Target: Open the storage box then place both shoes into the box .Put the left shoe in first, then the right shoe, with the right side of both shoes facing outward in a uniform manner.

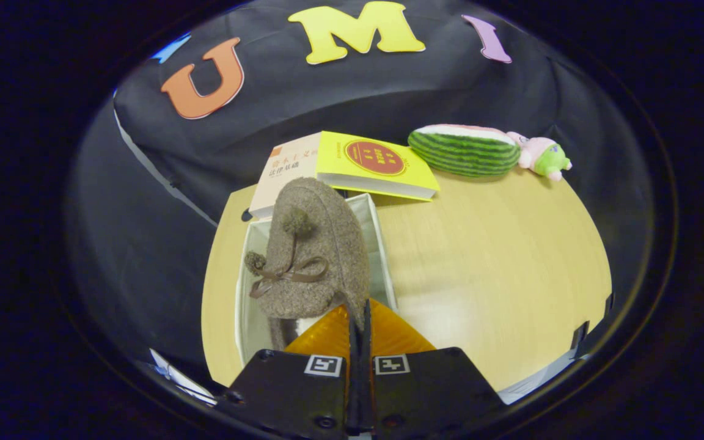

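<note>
A brown felt shoe (318, 244) with two pom-poms and a thin bow hangs toe-forward just ahead of my fingers. My gripper (359, 324) is shut on the thin rim at its heel end, the fingers almost touching. The shoe hangs over the open white storage box (384, 256), which stands on the wooden table under and beyond the fingers. The shoe covers most of the box's inside. A darker brown patch (277, 335) shows low in the box under the shoe; I cannot tell whether it belongs to a second shoe.
Two books lie just beyond the box, a pale one (282, 174) and a yellow one (376, 164). A watermelon-slice plush (463, 150) and a pink and green toy (544, 156) sit at the far edge. Bare wooden table (498, 263) spreads right of the box.
</note>
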